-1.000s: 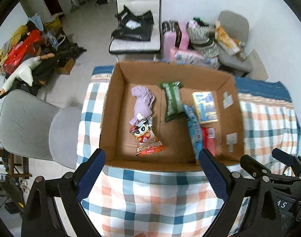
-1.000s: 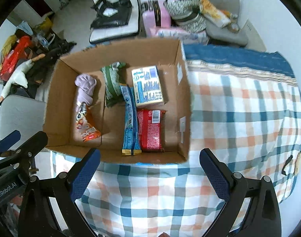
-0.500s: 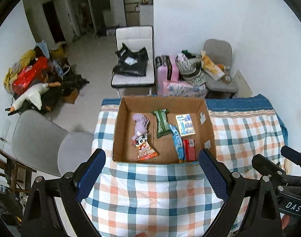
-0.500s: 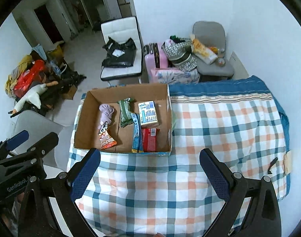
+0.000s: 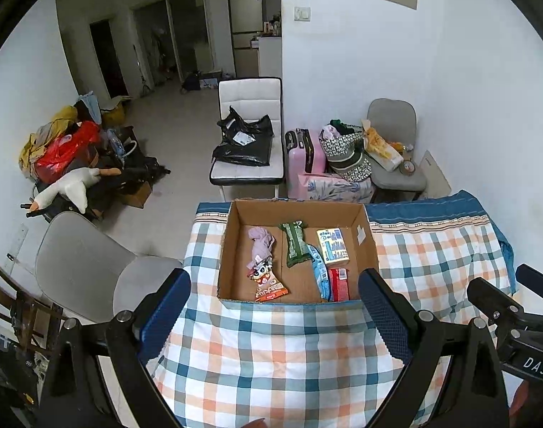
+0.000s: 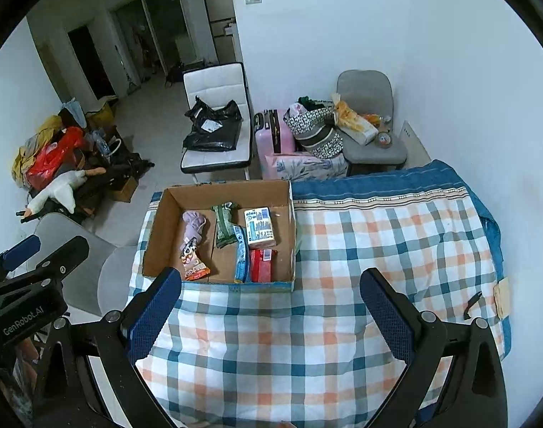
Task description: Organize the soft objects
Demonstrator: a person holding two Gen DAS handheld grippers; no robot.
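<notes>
On the checked worktop (image 5: 278,349), at its far left part, sits the open box (image 5: 295,210), and the soft things lie flat in rows inside it: a lilac cloth (image 5: 261,240) and snack bag (image 5: 269,283) on the left, a green pack (image 5: 293,242) in the middle, a blue pack (image 5: 318,274), tissue pack (image 5: 332,246) and red pack (image 5: 338,283) on the right. Both the left tool (image 5: 273,312) and the right tool (image 6: 269,310) hang well back from the box with jaws spread wide and nothing between them, which suggests the sorting is finished and they are held clear so the box can be seen whole.

"DAS" on right tool (image 5: 535,365), "GenRobot.AI" on left tool (image 6: 23,321)
</notes>
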